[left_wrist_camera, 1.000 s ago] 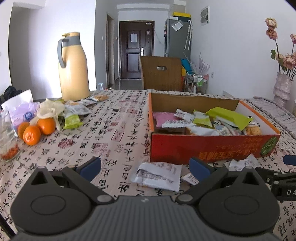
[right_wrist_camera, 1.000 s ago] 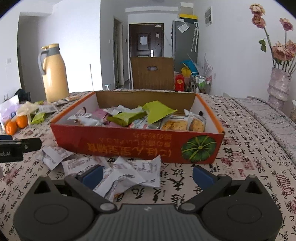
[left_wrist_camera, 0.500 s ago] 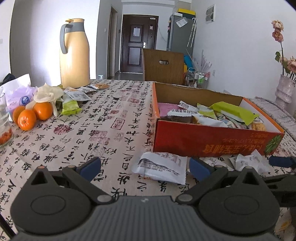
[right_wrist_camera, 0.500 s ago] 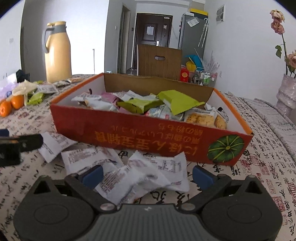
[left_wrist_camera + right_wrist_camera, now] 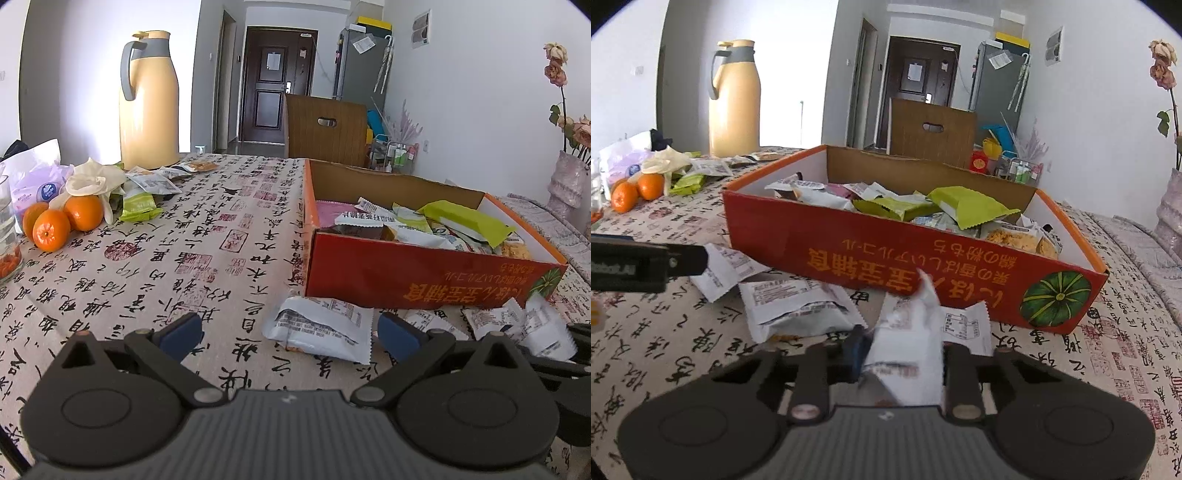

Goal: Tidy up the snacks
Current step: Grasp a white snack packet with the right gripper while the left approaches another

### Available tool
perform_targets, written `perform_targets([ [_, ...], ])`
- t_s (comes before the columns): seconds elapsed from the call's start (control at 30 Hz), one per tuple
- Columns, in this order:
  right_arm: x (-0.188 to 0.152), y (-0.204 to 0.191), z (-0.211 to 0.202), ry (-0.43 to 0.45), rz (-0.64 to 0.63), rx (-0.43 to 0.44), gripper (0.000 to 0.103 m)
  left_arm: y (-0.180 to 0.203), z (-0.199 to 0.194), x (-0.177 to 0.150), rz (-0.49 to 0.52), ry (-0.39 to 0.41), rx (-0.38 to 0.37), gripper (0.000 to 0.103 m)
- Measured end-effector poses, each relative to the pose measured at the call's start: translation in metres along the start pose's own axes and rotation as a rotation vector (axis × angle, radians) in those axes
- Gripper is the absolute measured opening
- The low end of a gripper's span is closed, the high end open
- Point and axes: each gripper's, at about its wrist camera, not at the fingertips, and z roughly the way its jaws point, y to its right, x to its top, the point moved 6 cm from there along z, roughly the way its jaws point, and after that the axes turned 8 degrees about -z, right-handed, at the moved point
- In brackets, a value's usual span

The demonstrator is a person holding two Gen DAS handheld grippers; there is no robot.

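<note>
An orange cardboard box point(image 5: 424, 284) point(image 5: 886, 254) holds several snack packets. White snack packets lie on the tablecloth in front of it. My right gripper point(image 5: 903, 350) is shut on a white snack packet point(image 5: 908, 347), just in front of the box. My left gripper point(image 5: 290, 332) is open and empty, low over the table, with a white packet point(image 5: 321, 328) lying between its fingertips and the box. Two more white packets point(image 5: 798, 306) lie left of the right gripper. The left gripper's finger shows in the right wrist view point(image 5: 646, 264).
A yellow thermos jug point(image 5: 149, 99) stands at the back left. Oranges point(image 5: 62, 221), a glass point(image 5: 5, 229), plastic bags and more snack packets point(image 5: 147, 188) lie at the left. A vase with flowers point(image 5: 565, 177) stands at the right. A wooden chair point(image 5: 325, 129) is behind the table.
My right gripper has closed on a white packet that lay between its fingers. Both grippers have moved closer to the table and the box.
</note>
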Motion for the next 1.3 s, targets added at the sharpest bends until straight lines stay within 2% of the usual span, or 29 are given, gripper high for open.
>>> perform_targets([
  [0.3, 0.004, 0.015, -0.022, 0.071, 0.060, 0.024, 0.020, 0.010, -0.004, 0.004, 0.044, -0.029, 0.007, 0.103],
  [0.43, 0.008, 0.031, -0.030, 0.104, 0.088, 0.003, 0.020, 0.018, -0.004, 0.013, 0.076, -0.025, 0.025, 0.103],
  [0.6, 0.010, 0.062, -0.035, 0.129, 0.105, -0.055, 0.020, 0.023, 0.014, 0.022, 0.068, -0.096, 0.030, 0.103],
  [0.83, 0.004, 0.105, -0.020, 0.120, 0.165, -0.114, 0.020, 0.032, 0.042, 0.016, 0.152, -0.161, 0.062, 0.103],
  [1.17, -0.009, 0.116, -0.002, 0.099, 0.235, -0.078, 0.020, 0.018, 0.072, 0.007, 0.109, -0.224, 0.111, 0.103],
  [1.3, -0.012, 0.115, 0.002, 0.091, 0.241, -0.068, 0.020, 0.016, 0.073, 0.006, 0.088, -0.215, 0.093, 0.103],
])
